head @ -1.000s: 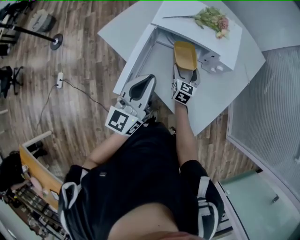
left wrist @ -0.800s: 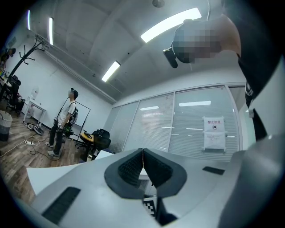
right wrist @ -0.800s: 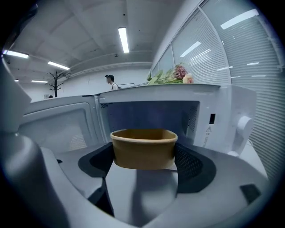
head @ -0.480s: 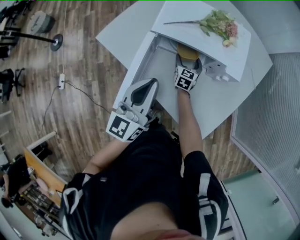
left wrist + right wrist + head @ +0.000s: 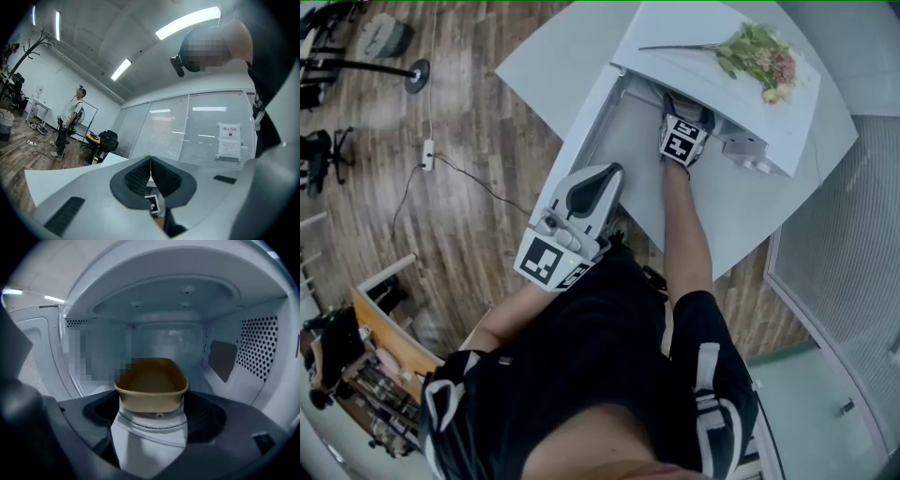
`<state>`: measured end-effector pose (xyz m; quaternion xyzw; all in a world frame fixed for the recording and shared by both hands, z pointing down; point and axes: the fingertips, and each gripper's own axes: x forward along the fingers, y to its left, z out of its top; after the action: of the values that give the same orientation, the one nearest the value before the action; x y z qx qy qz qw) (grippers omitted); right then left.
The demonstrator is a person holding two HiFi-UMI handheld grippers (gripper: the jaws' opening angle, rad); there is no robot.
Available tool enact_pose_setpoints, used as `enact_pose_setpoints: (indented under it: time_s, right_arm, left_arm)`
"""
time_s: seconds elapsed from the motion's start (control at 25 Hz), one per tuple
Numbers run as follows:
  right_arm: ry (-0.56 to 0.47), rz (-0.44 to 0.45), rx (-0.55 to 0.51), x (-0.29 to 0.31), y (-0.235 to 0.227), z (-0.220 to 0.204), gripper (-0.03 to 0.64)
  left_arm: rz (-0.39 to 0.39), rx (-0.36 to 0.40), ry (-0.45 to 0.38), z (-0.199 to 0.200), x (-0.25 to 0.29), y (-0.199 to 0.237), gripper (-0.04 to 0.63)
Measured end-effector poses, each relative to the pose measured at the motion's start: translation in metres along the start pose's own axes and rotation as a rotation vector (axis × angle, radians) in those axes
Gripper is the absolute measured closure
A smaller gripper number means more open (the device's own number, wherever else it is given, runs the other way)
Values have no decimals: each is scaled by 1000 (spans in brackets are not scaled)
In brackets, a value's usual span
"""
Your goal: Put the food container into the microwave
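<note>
My right claw reaches into the white microwave at the upper middle of the head view, pinching the near end of the food container. It is a smooth, matte mustard-tan tub, oval, with a rounded rim and an open top. It sits inside the cavity, at the centre of the right gripper view. The cavity walls are glossy white, with a perforated panel at right. The door stands open at left, and a bouquet lies on top. My left claw has its dark ribbed pads pressed together with nothing between.
</note>
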<state>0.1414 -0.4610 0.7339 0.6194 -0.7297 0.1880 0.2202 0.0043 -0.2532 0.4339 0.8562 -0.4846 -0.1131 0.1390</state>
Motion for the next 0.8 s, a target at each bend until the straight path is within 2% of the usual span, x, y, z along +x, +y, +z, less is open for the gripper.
enact_pose_setpoints:
  time_s: [0.12, 0.52, 0.64, 0.8]
  right_arm:
    - [24, 6, -9, 9, 0, -3, 172]
    - [80, 39, 31, 2, 6, -13, 166]
    - [58, 47, 56, -24, 7, -13, 166]
    - [60, 132, 125, -99, 18, -17, 170]
  left_arm:
    - [3, -17, 4, -2, 0, 3, 572]
    - [-22, 7, 19, -1, -9, -4, 572]
    - [-33, 13, 4, 4, -16, -15, 572]
    - [-51, 39, -11, 13, -36, -40, 572]
